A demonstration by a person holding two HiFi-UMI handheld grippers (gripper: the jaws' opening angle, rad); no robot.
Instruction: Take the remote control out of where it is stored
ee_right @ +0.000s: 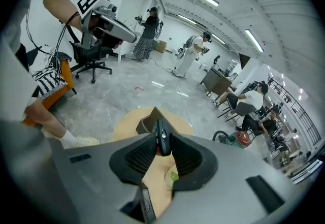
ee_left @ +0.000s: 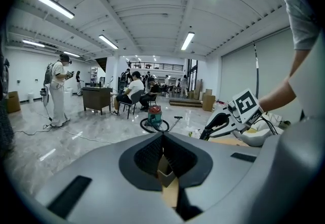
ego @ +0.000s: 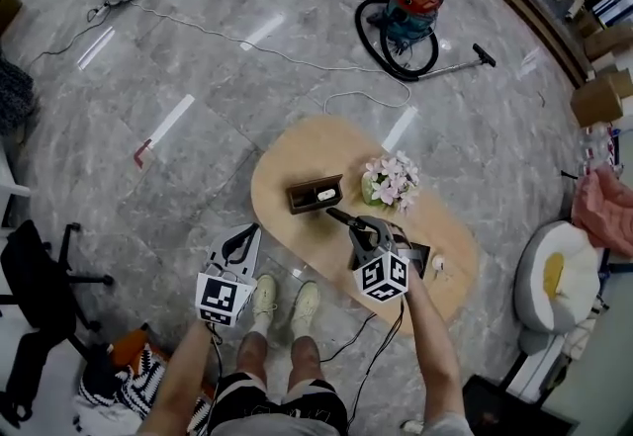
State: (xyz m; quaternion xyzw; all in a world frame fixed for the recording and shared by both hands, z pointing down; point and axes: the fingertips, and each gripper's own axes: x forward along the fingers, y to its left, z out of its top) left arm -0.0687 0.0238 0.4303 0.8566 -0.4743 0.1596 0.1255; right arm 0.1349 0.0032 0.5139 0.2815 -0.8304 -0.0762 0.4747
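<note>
The right tongs are clamped on the remote control. The pads press on its two flat faces, so it stands on edge between them. Its long axis runs along the line the tongs point: forward and downward, with the far end sticking out well past the tips. That end aims at the open wooden box, which sits on the oval worktop just ahead of the remote and a little to the person's left.

In the head view the remote's tip looks close to the box's near wall but apart from it, so it appears to be out of its storage already. Something small and white lies inside the box; I cannot tell what it is. Since the remote lines up with the box opening, the coming move likely turns on drawing it back along its own length, away from the box, toward bare worktop on the near side.

A vase of pale pink flowers stands just to the right of the box, near the path of the tongs.

The left tongs have their tips together and grip nothing. They hang off the worktop's near-left edge, well apart from the remote, so the right hand is the nearer one.
</note>
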